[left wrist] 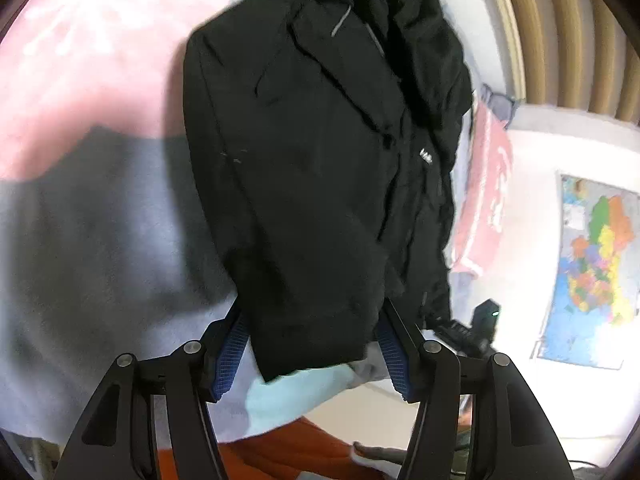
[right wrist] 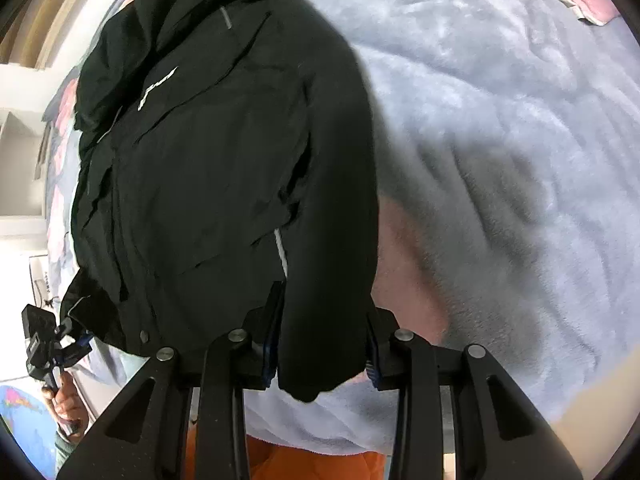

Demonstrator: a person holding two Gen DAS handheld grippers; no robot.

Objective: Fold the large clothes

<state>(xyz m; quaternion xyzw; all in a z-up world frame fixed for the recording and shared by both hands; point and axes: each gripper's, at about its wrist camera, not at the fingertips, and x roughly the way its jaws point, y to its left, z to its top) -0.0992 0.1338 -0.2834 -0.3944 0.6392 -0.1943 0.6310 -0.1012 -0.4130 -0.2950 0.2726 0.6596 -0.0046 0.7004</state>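
Note:
A large black jacket (left wrist: 320,152) lies spread on a fluffy grey-blue blanket (left wrist: 92,240). In the left wrist view my left gripper (left wrist: 312,344) has its blue-padded jaws on either side of a black sleeve cuff, which hangs between them. In the right wrist view the jacket (right wrist: 208,168) fills the left half, and my right gripper (right wrist: 322,344) holds the other sleeve cuff between its jaws. The left gripper (right wrist: 48,344) also shows at the far left of the right wrist view, in a hand.
A pink blanket (left wrist: 80,60) lies on the bed beyond the grey one. A wall map (left wrist: 592,264) hangs at the right. Wooden slats (left wrist: 560,32) stand at the upper right. Orange fabric (right wrist: 312,464) lies below the bed edge.

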